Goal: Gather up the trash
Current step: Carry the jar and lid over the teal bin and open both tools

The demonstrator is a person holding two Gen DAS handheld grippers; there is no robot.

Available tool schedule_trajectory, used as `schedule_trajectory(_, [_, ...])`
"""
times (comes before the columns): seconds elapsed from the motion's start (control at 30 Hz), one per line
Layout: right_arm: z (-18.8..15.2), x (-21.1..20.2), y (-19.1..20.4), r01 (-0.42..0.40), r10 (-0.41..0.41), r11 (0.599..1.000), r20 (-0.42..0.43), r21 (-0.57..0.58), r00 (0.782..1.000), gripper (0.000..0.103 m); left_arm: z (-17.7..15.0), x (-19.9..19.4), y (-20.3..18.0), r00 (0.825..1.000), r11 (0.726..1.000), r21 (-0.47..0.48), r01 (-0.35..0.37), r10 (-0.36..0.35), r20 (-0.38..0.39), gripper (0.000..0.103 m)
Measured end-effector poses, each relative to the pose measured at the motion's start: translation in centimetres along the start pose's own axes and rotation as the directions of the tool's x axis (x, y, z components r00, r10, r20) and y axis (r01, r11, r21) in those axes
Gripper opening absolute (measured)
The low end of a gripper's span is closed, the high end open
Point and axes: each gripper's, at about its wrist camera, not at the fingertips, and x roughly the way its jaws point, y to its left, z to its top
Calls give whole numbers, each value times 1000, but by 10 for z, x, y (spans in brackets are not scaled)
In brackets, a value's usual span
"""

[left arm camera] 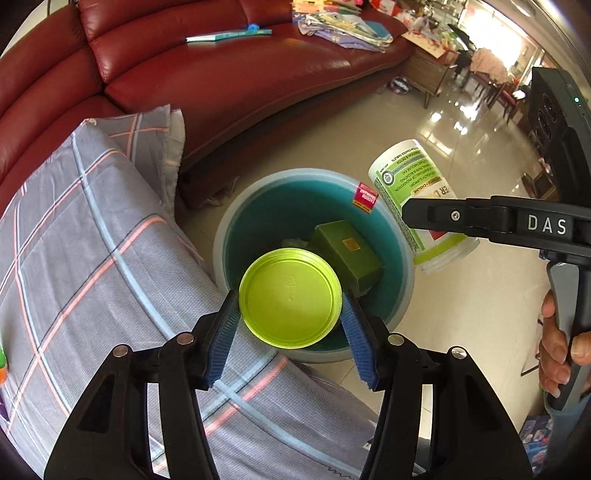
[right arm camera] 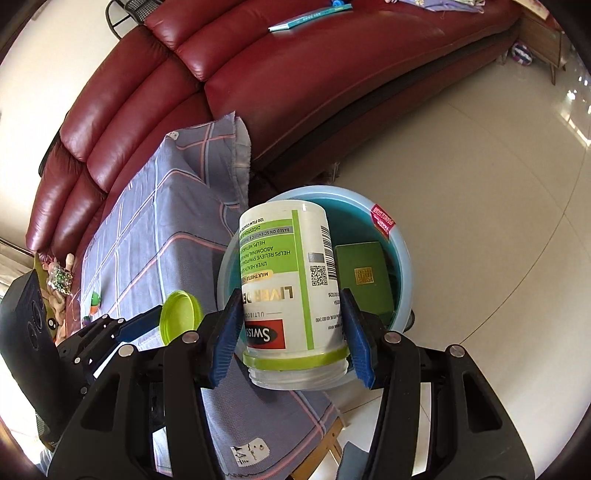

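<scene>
Hand-held gripper (left arm camera: pixel 290 325) over checked cloth (left arm camera: pixel 92 236), tiled floor (left arm camera: pixel 480 302)

Two grippers counted: left (left arm camera: pixel 290 321), right (right arm camera: pixel 291 328). One lid (left arm camera: pixel 290 297) seen, lime green. One bottle (right arm camera: pixel 291 280) seen, white with green label. One bin (left arm camera: pixel 258 206) counted, teal inside; one green box (left arm camera: pixel 349 253) counted in it, one red sticker (left arm camera: pixel 365 197) on its wall. One sofa (left arm camera: pixel 221 85) seen, dark red. One checked cloth (left arm camera: pixel 92 240) counted. One book (left arm camera: pixel 229 35) seen on sofa. One hand (left arm camera: pixel 557 343) seen.
</scene>
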Motion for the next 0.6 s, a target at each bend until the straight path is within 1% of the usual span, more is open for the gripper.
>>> schedule_trajectory(0.27, [8,11,-13,15,-15,1000,-23,12,1000,50,14,31,-6,998,1000,-7,0,0,-58,58])
schedule_trajectory(0.33, [10,13,-14,18,-18,1000,-26,13,1000,50,15,33,-3,997,1000,-20,-14,12,-74,68])
schedule_trajectory(0.37, [12,15,-13,20,-20,1000,-28,12,999,50,14,32,0,997,999,-28,-24,22,-70,80])
schedule_trajectory(0.4, [13,17,-12,22,-21,1000,-30,9,999,50,13,29,2,998,999,-33,-36,34,-57,86])
schedule_trajectory(0.47, [14,20,-10,25,-24,1000,-36,6,999,50,12,24,7,998,998,-42,-55,53,-45,89])
schedule_trajectory(0.53, [14,23,-8,25,-25,1000,-43,0,999,50,11,19,13,998,996,-59,-60,57,-40,96])
schedule_trajectory(0.6, [15,28,-2,25,-25,1000,-51,-8,998,50,8,12,19,997,995,-75,-67,65,-30,96])
